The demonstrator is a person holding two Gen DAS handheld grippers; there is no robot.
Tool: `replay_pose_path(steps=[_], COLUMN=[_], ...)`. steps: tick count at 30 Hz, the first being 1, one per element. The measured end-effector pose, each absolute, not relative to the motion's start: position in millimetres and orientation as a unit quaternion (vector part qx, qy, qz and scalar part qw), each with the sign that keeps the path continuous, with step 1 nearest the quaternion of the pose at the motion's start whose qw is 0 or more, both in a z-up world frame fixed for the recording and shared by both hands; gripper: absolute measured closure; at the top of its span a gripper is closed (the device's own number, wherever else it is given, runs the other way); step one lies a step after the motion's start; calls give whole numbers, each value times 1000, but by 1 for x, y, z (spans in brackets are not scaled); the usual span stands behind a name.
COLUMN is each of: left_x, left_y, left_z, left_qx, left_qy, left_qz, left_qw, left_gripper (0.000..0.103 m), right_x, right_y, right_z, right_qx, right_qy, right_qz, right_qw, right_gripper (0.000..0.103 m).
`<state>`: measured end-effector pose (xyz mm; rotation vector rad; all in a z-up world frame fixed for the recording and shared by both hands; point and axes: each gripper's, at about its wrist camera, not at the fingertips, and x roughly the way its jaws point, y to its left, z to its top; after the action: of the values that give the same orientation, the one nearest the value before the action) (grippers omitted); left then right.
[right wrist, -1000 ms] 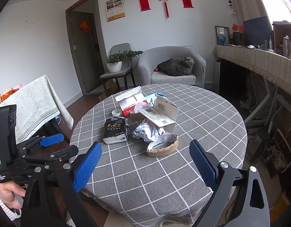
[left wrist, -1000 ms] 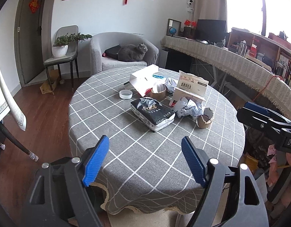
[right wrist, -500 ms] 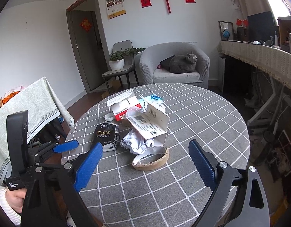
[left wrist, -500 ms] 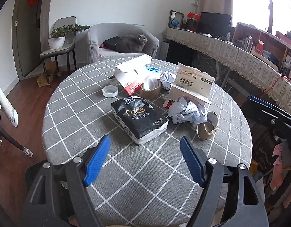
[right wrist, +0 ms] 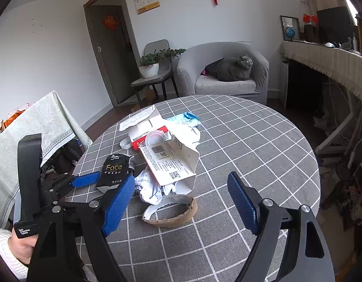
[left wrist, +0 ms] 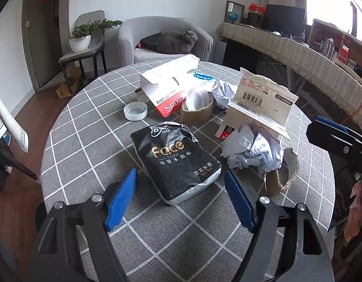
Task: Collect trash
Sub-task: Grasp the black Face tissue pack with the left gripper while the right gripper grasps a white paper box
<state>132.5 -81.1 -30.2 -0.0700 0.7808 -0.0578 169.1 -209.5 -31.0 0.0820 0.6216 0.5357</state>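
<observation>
Trash lies on a round table with a grey checked cloth (left wrist: 87,141). A black Face tissue pack (left wrist: 176,159) lies just ahead of my open left gripper (left wrist: 181,199), between the lines of its fingers. Crumpled paper (left wrist: 253,150), a torn cardboard ring (left wrist: 282,176), an open white box (left wrist: 261,101), a red and white SanDisk box (left wrist: 167,87), a tape roll (left wrist: 197,108) and a white lid (left wrist: 135,111) lie beyond. My right gripper (right wrist: 181,202) is open above the cardboard ring (right wrist: 171,213) and crumpled paper (right wrist: 150,188). The tissue pack also shows in the right wrist view (right wrist: 115,171).
A grey cat (left wrist: 176,41) sits in a grey armchair (right wrist: 258,65) behind the table. A chair with a potted plant (left wrist: 82,40) stands at the back left. A long cloth-covered counter (left wrist: 322,58) runs along the right. A cloth-covered table (right wrist: 35,127) is at the left.
Both grippers have moved forward over the table toward the trash. The left one has come close to the tissue pack, the right one over the cardboard ring. Both stay open.
</observation>
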Motion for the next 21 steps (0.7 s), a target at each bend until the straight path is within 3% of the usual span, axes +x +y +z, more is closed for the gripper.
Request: replay_pose_path(steps=[14,21], left_x=[163,167], left_y=[-79,-79], left_z=[-22,-24], left_qx=[-22,-2], left_qy=[406,408], left_qz=[-24,-38], left_qw=[913,912], left_gripper=[18,29], right_x=[214,227], right_y=[-205,-194], right_z=[-38,-38], right_qx=[63,60], right_qy=[338,351], right_qz=[284,298], right_qw=[895,886], right_gripper=[49,60])
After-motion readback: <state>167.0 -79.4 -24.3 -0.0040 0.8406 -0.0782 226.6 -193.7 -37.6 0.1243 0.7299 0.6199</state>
